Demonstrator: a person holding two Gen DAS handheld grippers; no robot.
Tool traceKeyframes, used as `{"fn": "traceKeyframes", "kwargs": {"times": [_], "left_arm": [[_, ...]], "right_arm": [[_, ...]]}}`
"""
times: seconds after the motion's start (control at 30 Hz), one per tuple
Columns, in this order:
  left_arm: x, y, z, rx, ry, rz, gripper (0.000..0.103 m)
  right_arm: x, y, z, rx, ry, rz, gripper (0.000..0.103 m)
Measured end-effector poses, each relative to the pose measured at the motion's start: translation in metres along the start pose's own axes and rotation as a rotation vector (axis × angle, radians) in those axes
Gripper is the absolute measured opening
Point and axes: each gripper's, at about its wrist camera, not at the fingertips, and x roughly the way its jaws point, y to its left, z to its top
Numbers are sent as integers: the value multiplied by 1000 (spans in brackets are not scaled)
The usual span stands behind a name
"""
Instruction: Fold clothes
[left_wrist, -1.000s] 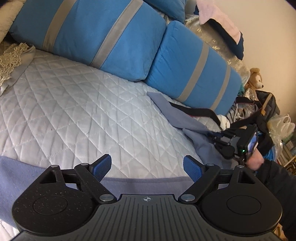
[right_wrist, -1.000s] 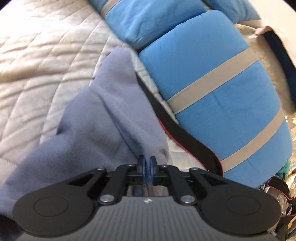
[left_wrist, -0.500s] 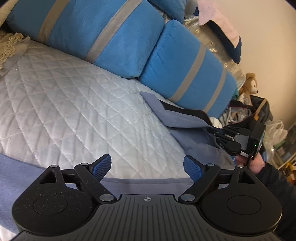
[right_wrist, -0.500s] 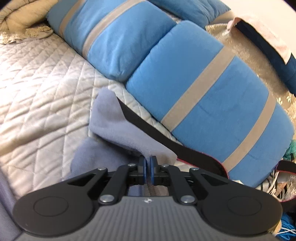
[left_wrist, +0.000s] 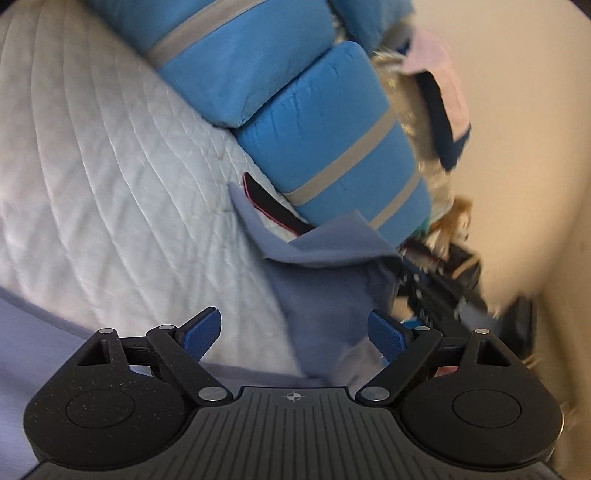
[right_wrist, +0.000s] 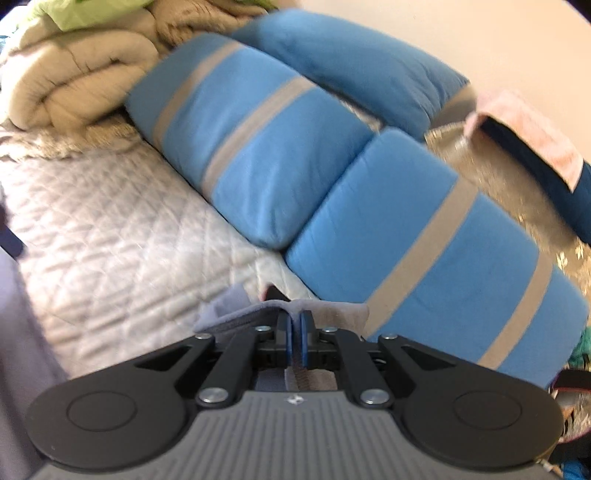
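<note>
- Left gripper (left_wrist: 294, 334): pads spread wide, nothing pinched between them, tipped a little downward over the near edge of the blue-grey garment (left_wrist: 325, 280).
- Right gripper (right_wrist: 294, 332): pads clamped tight on a fold of the same garment (right_wrist: 236, 312), angled slightly down toward the blue pillows (right_wrist: 424, 236).
- In the left wrist view the right gripper (left_wrist: 410, 280) shows blurred at the right, with the cloth raised off the bed there.
- Garment lies across the white quilt (left_wrist: 110, 192), its far corner beside the pillows (left_wrist: 332, 147).
- A beige blanket (right_wrist: 74, 74) is heaped at the far left.
</note>
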Motion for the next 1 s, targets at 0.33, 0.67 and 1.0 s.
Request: {"fn": "traceKeyframes", "kwargs": {"times": [0.33,0.67,1.0], "left_arm": [[59,25,1,-230,-8,-41,88],[124,63,8,-559,0,-94,86],[86,14,29,-205,-51,167,6]], "right_arm": [[-36,34,18,-64,-67,80,0],[-64,31,9,-28,-74,108,0],[-57,17,-3,-5,-35,71,0]]}}
